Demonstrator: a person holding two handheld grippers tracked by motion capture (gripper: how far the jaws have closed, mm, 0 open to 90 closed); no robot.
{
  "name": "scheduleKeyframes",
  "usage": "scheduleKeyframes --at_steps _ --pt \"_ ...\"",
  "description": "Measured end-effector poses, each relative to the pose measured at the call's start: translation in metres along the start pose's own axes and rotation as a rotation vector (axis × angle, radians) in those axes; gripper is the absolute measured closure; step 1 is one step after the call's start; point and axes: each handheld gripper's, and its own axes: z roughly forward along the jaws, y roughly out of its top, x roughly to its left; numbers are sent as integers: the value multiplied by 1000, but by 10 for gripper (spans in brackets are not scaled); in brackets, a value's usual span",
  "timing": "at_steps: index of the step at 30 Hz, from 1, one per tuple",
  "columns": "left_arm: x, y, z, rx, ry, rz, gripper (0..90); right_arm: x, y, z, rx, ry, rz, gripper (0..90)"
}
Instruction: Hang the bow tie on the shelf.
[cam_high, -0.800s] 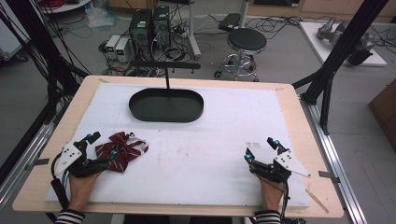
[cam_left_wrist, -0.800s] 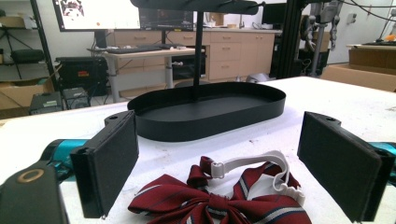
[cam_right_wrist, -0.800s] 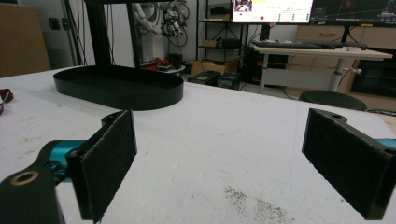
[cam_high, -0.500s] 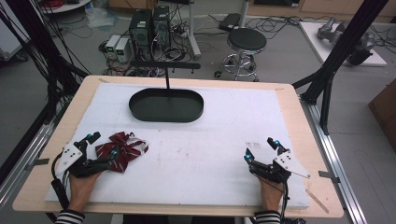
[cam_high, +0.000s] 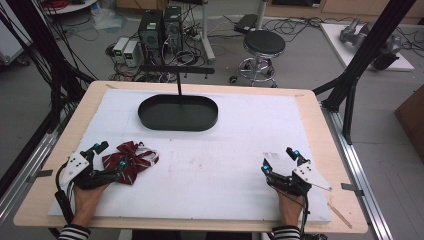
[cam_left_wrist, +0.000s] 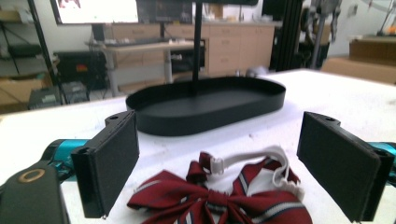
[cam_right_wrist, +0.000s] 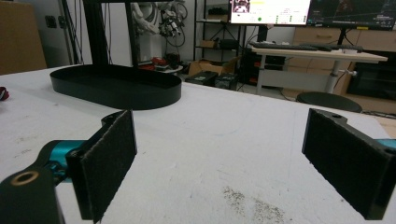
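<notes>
A dark red striped bow tie (cam_high: 132, 156) with a white strap lies flat on the white table cover at the front left. My left gripper (cam_high: 111, 156) is open, with its jaws on either side of the tie's near end. In the left gripper view the bow tie (cam_left_wrist: 219, 200) lies low between the two black pads (cam_left_wrist: 109, 163), which are wide apart and not pressing it. My right gripper (cam_high: 278, 158) rests open at the front right with nothing between its jaws. In the right gripper view its pads (cam_right_wrist: 105, 163) stand over bare cover.
A black oval tray (cam_high: 150, 122) with an upright post (cam_high: 179, 90) sits at the back centre, seen ahead in both gripper views (cam_left_wrist: 210, 123) (cam_right_wrist: 116, 95). Bare wood (cam_high: 320, 130) borders the white cover. A stool (cam_high: 264, 45) and computers stand on the floor beyond.
</notes>
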Motion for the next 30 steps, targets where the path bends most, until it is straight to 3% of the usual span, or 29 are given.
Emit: scheduleKeyframes --at_steps 12,17,23,26,30 --pt "8 30 6 56 -24 62 133 0 0 0 -1 -3 0 91" --pt "9 45 20 152 -109 95 133 1 0 0 1 -2 0 91" --pt "8 58 34 176 -135 114 143 1 0 0 2 -3 3 91" --pt "7 65 45 221 -154 151 149 1 0 0 3 -2 -9 91" --pt "9 69 52 258 -171 160 153 1 0 0 4 -2 -6 91"
